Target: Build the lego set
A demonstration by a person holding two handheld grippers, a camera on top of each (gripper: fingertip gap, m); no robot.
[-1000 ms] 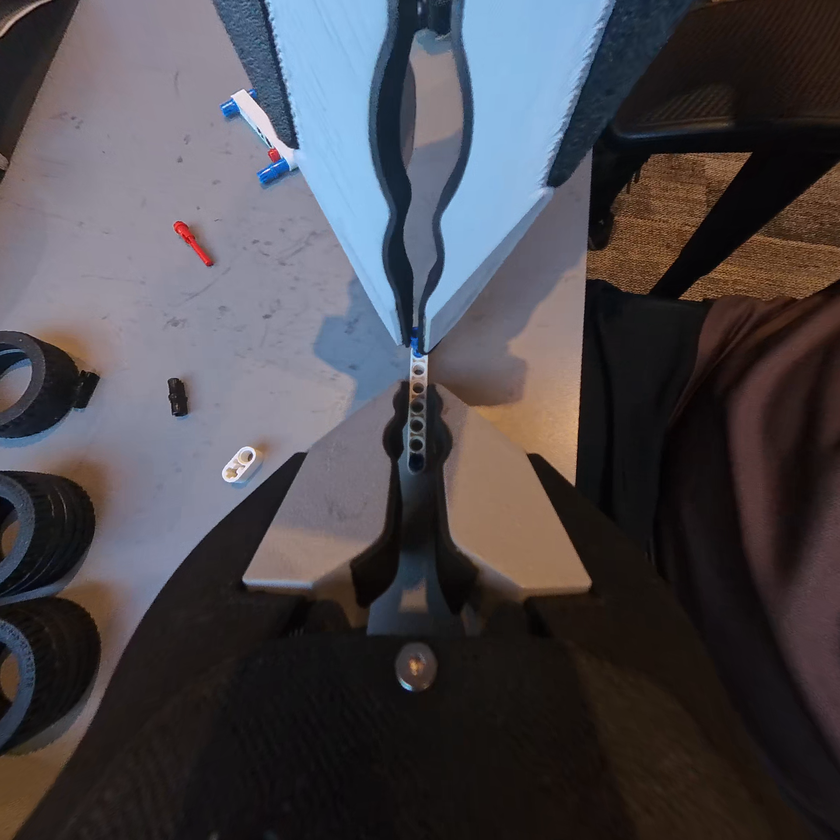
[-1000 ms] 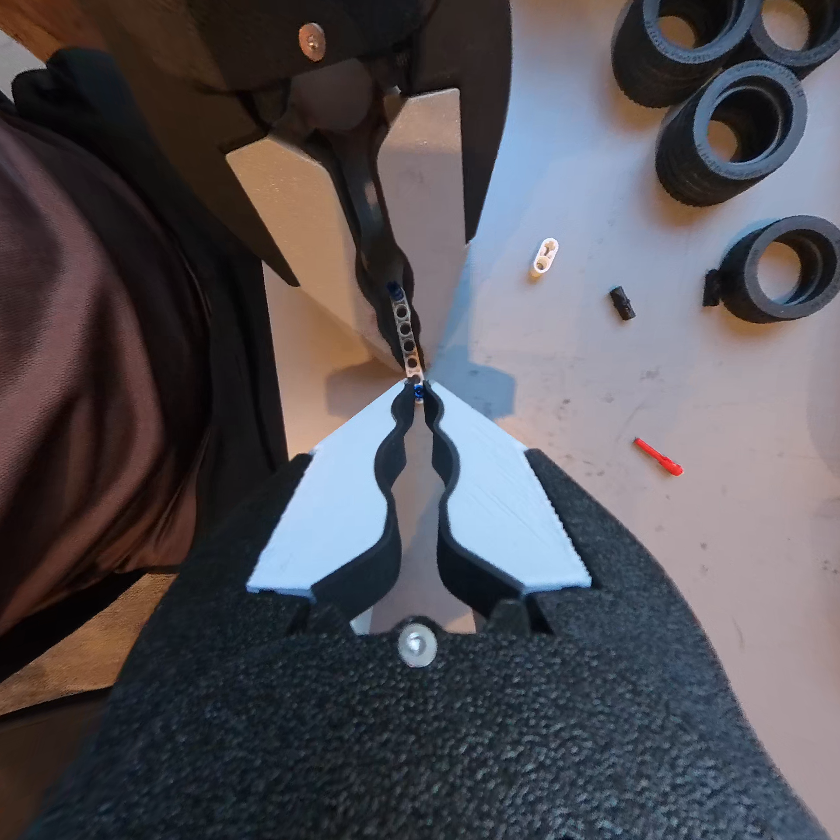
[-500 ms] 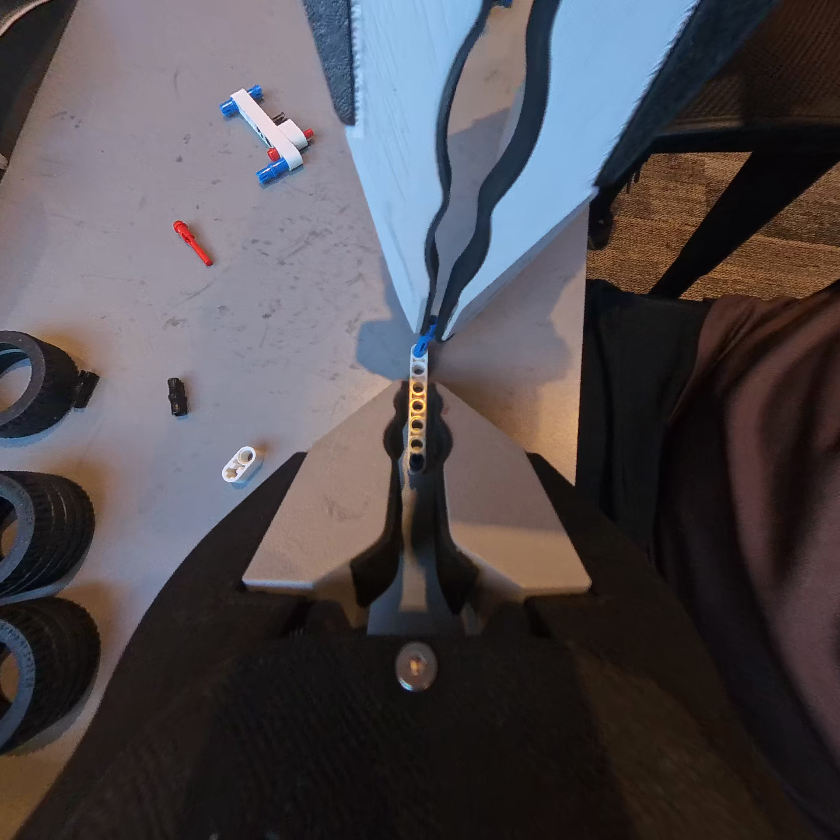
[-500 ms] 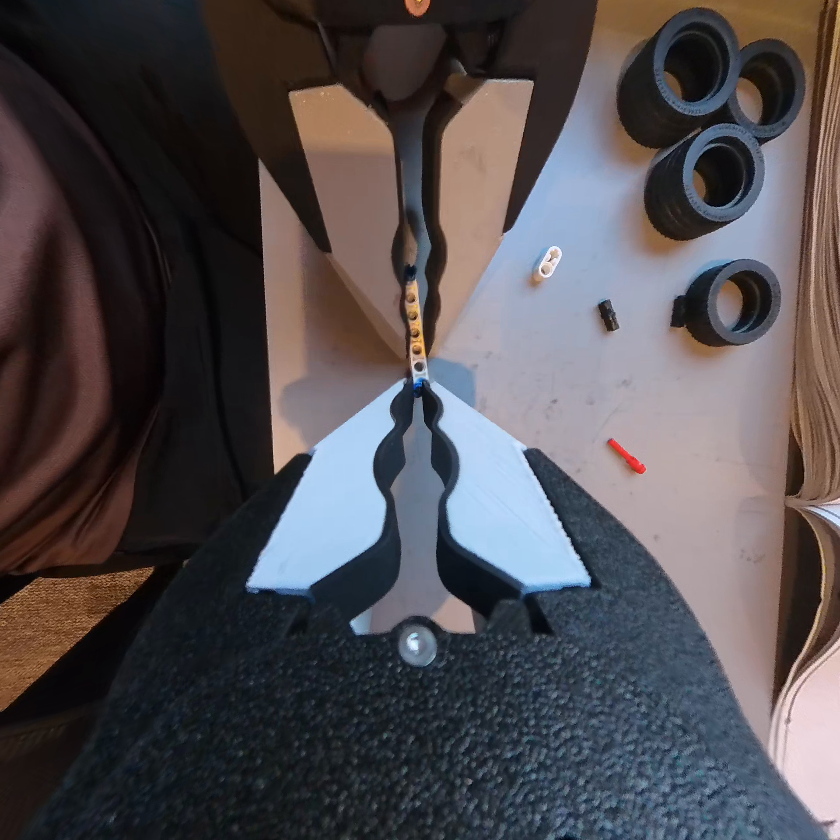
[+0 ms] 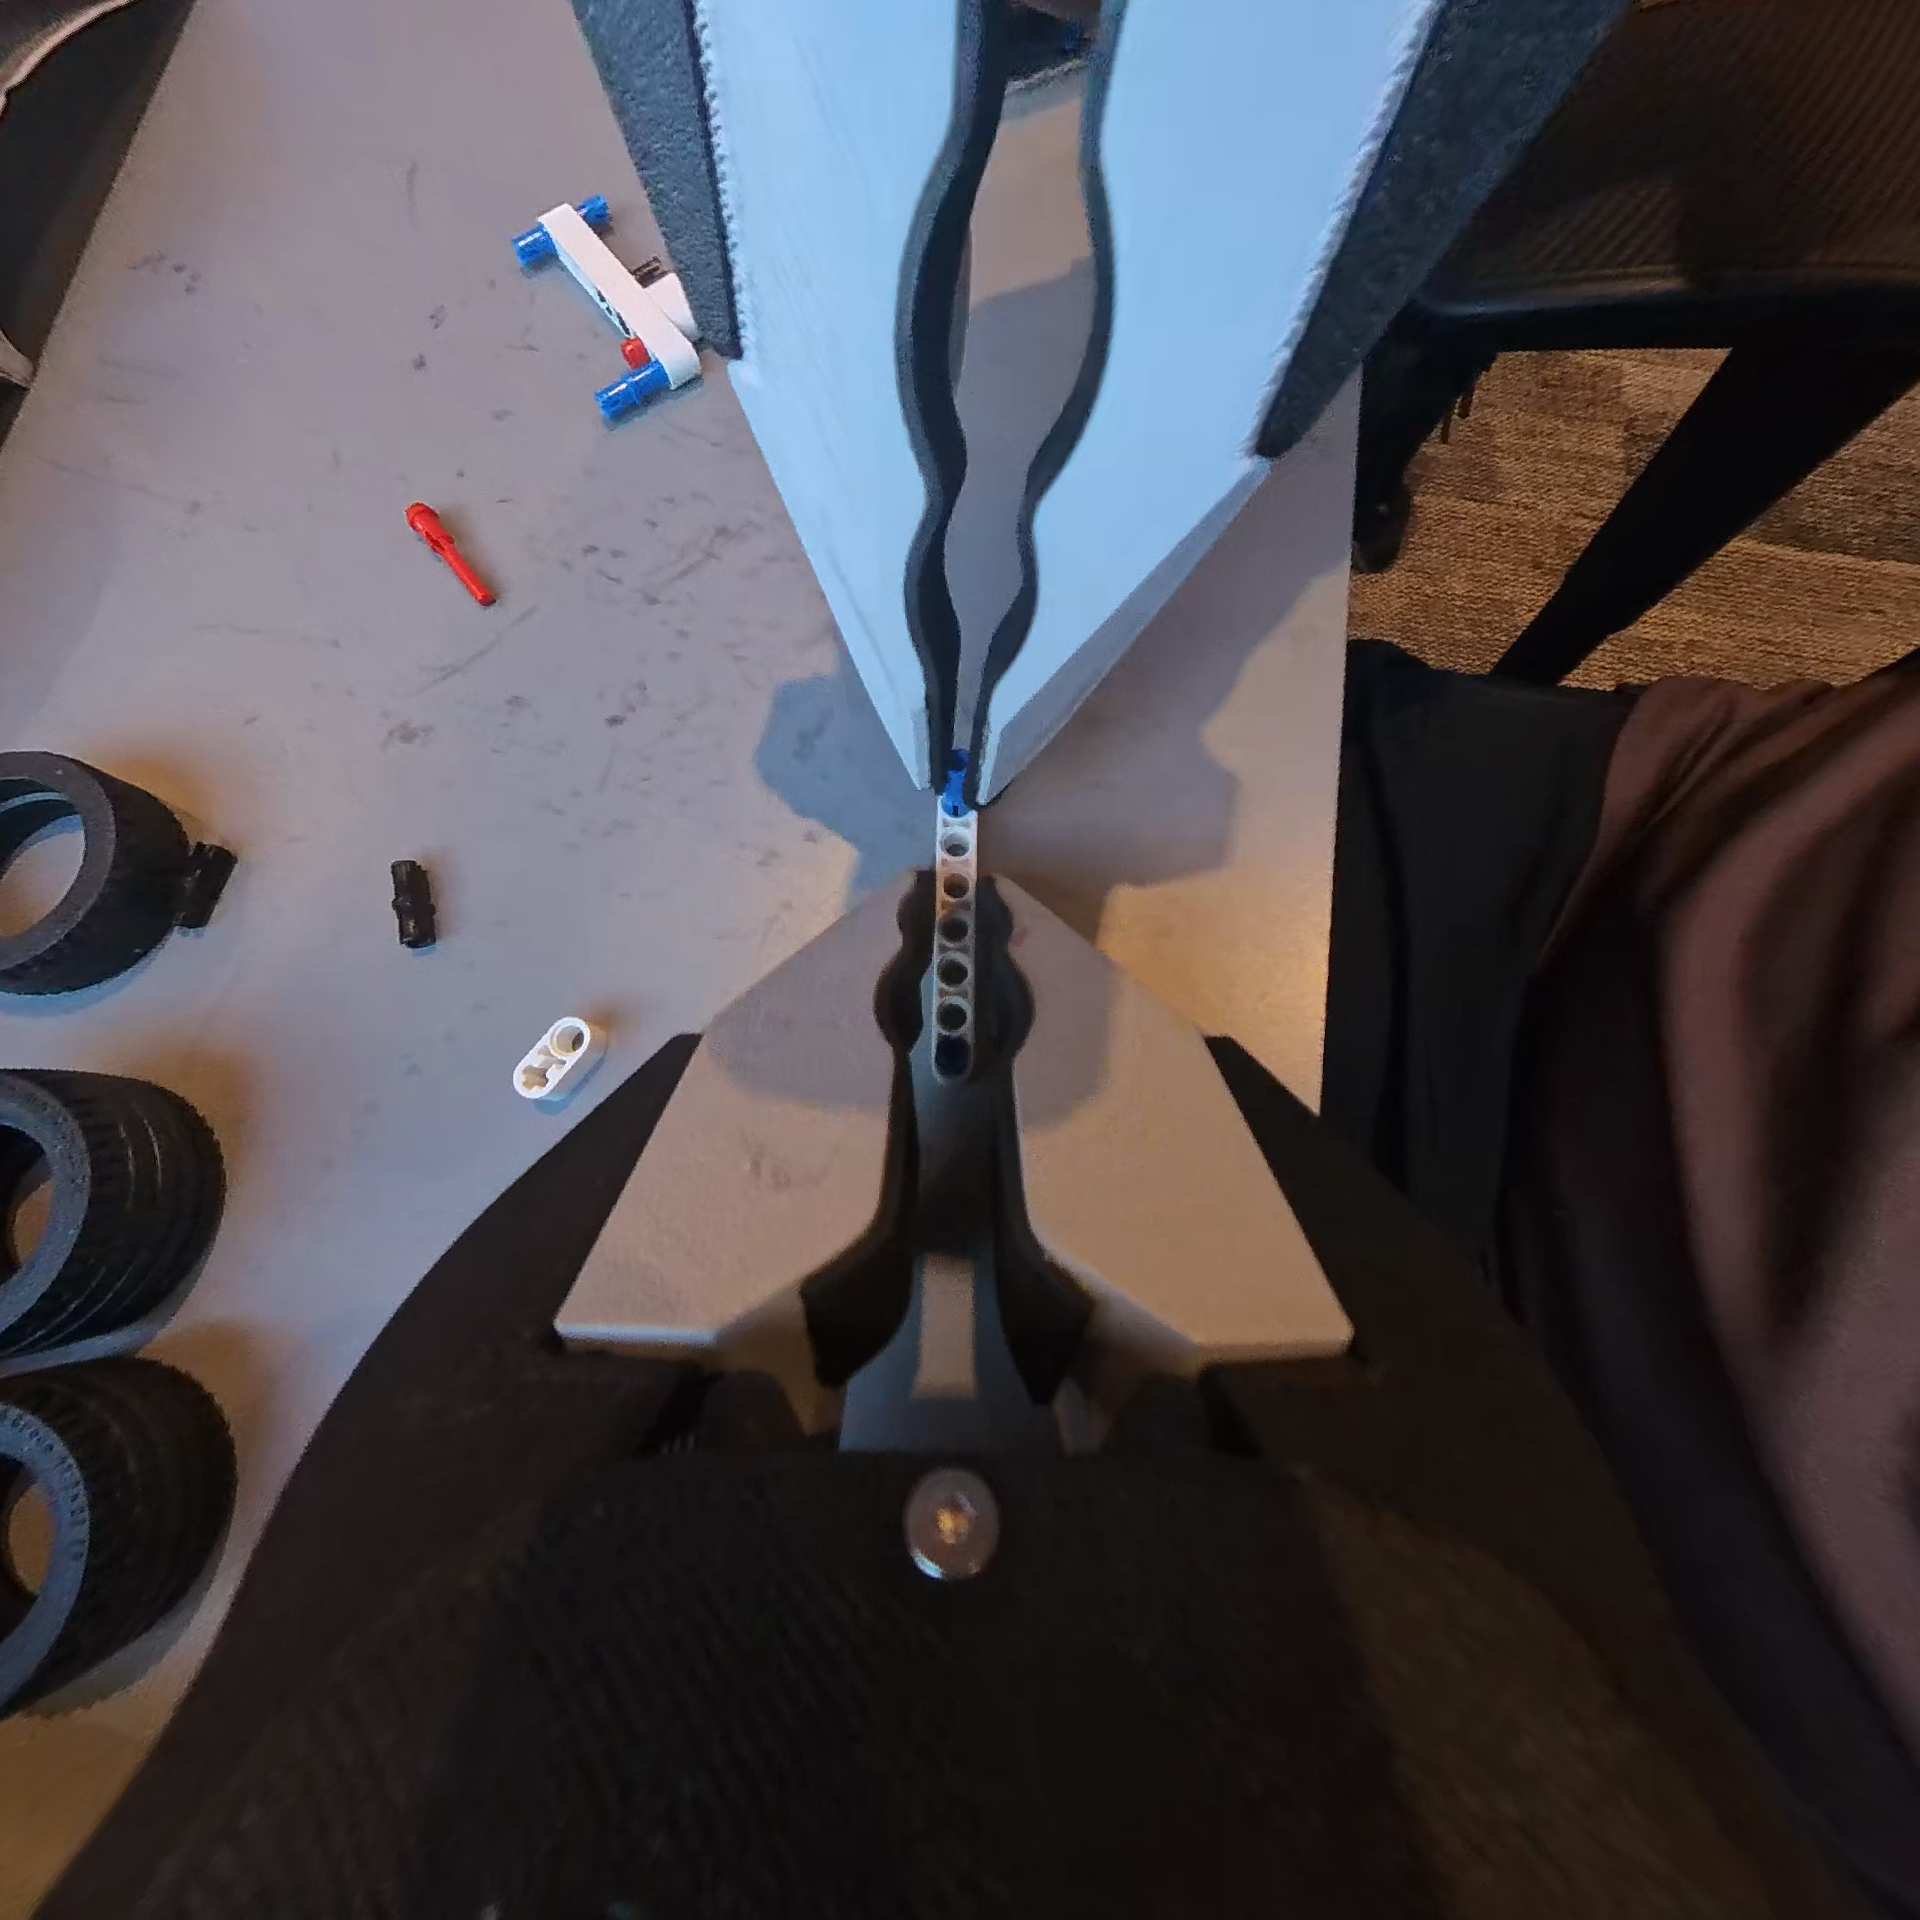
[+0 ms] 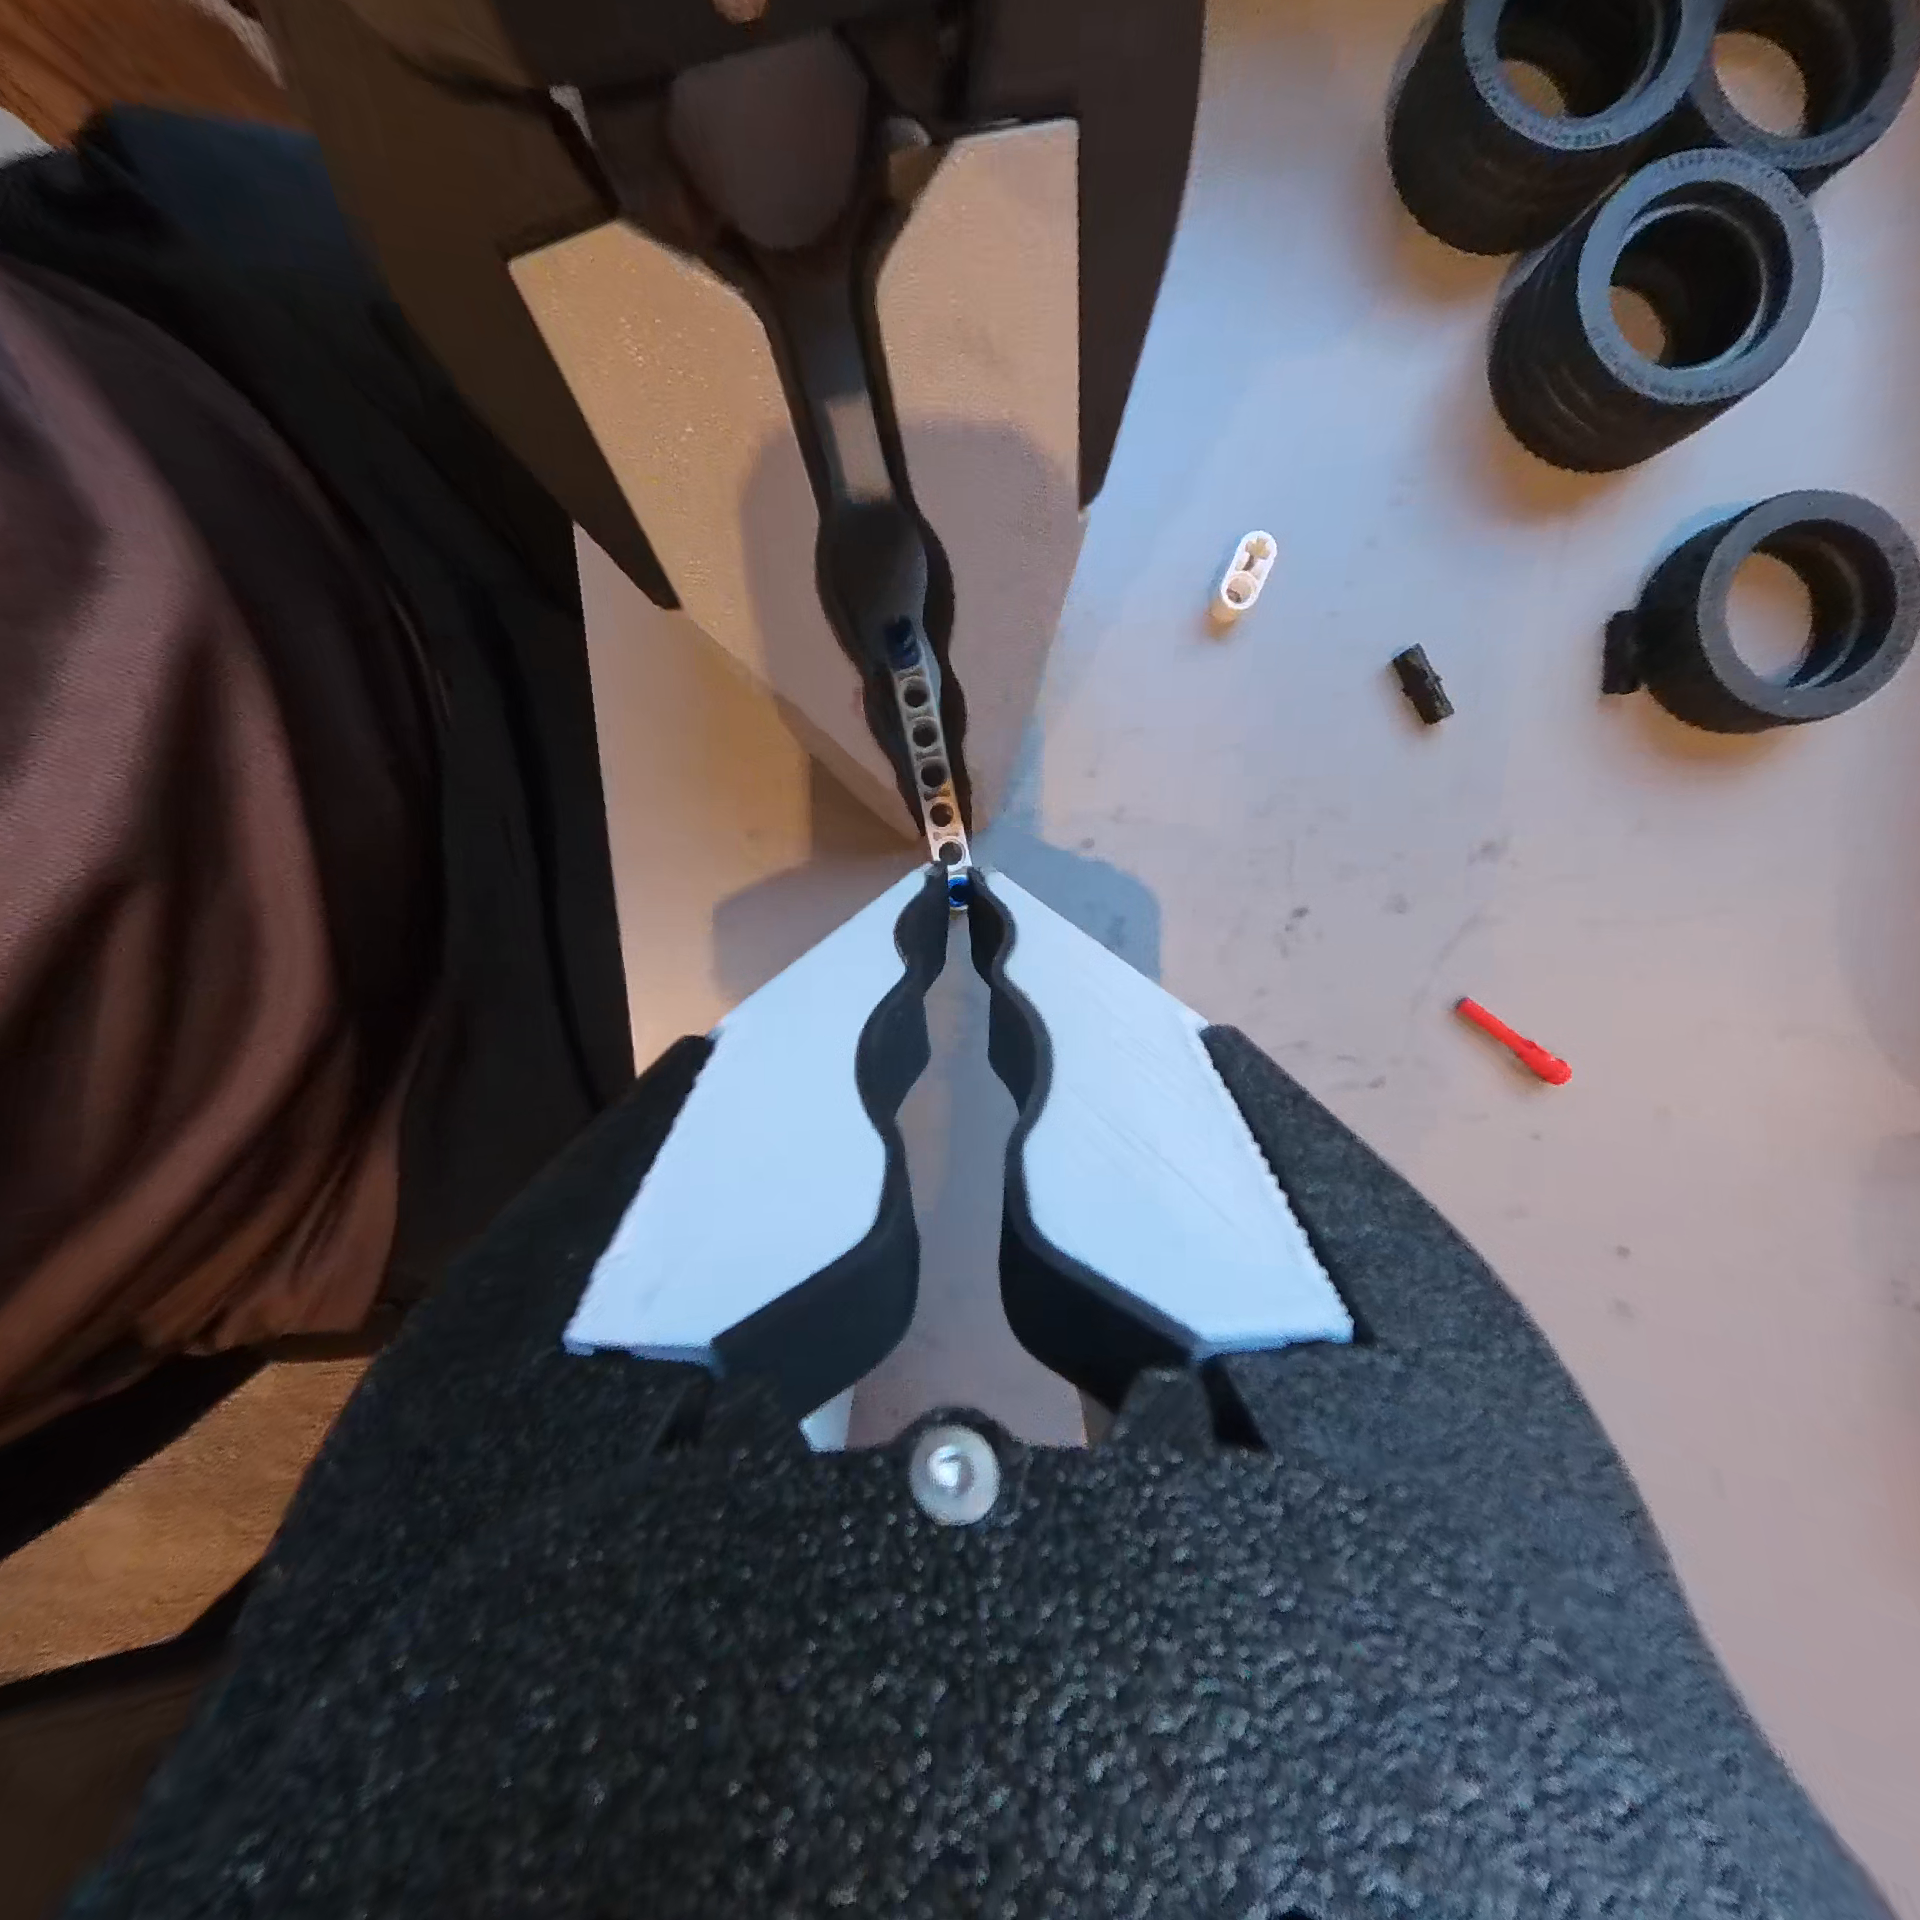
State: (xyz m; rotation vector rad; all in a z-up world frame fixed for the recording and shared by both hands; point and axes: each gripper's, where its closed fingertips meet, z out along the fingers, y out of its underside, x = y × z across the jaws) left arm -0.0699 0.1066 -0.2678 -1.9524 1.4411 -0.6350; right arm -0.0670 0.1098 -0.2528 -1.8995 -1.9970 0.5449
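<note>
My left gripper (image 5: pixel 956 904) clamps the white holed beam (image 5: pixel 955 935) above the desk (image 5: pixel 312 675); my right gripper (image 6: pixel 958 891) pinches a blue pin (image 6: pixel 957 890) at its end hole (seated? I cannot tell). Four tyres (image 6: pixel 1683 312), red axle (image 6: pixel 1512 1041), and white sub-assembly (image 5: pixel 613 286) lie unjoined: early days.

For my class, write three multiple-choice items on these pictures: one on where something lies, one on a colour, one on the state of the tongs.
1. Where does the red pin lie?
A. on the grey table
B. inside a tyre
C. in the left tongs

2. What colour is the pin that the right tongs pinch?
A. yellow
B. blue
C. green

3. What are the left tongs doing?
A. gaping empty
B. gripping a tyre
C. shut on the white holed beam

Answers: 1 A, it lies loose on the tabletop; 2 B, blue shows at the tips; 3 C, the beam sits clamped between the fingers.
</note>
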